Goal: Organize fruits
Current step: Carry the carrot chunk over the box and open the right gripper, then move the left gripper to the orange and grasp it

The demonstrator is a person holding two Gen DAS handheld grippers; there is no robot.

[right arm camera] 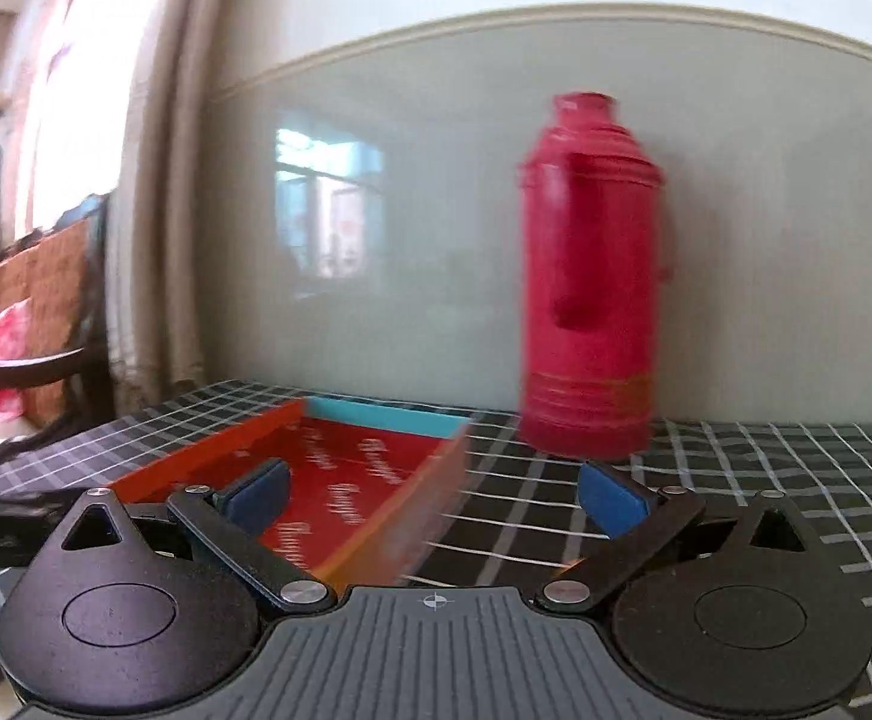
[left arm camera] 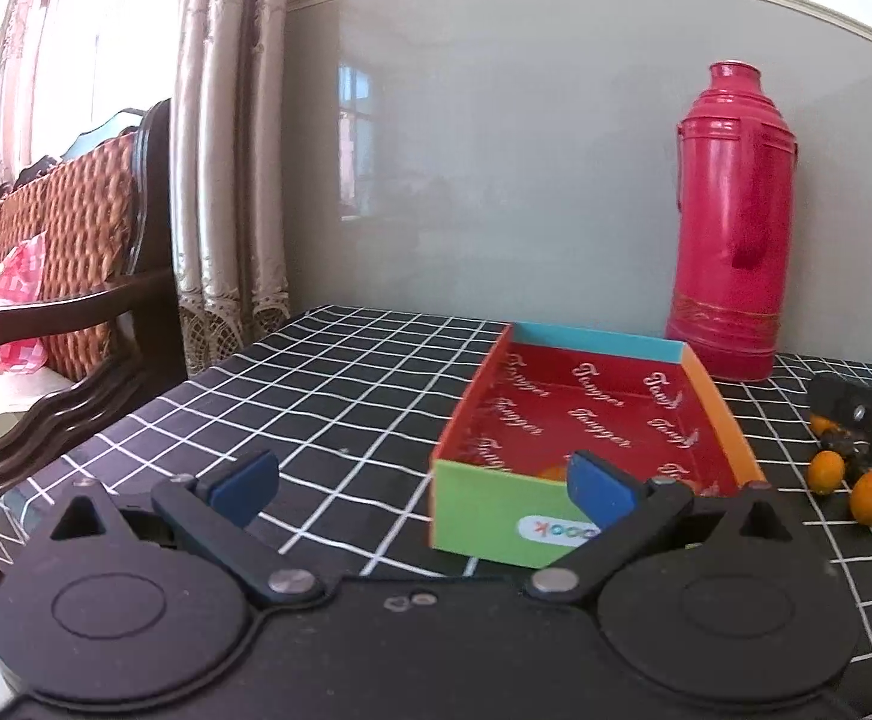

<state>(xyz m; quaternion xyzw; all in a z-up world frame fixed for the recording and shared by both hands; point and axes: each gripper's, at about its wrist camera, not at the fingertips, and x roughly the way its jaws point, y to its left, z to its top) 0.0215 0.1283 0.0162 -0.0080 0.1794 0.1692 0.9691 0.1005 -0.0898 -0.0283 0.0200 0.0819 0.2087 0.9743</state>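
Note:
A shallow cardboard box [left arm camera: 490, 510] with a red inside and green, orange and blue walls lies on the checked tablecloth. An orange fruit [left arm camera: 552, 472] shows inside it at the near wall, partly hidden by my left gripper's right finger. Two small orange fruits [left arm camera: 826, 471] [left arm camera: 871, 498] lie on the cloth right of the box, under my right gripper [left arm camera: 862, 420]. My left gripper [left arm camera: 421, 489] is open and empty just in front of the box. In the blurred right wrist view my right gripper [right arm camera: 433, 495] is open and empty beside the box [right arm camera: 376, 420].
A tall pink thermos [left arm camera: 730, 222] stands at the wall behind the box; it also shows in the right wrist view [right arm camera: 589, 282]. A dark wooden sofa [left arm camera: 58, 276] with a pink bag stands left of the table. The table's left edge [left arm camera: 136, 414] is close.

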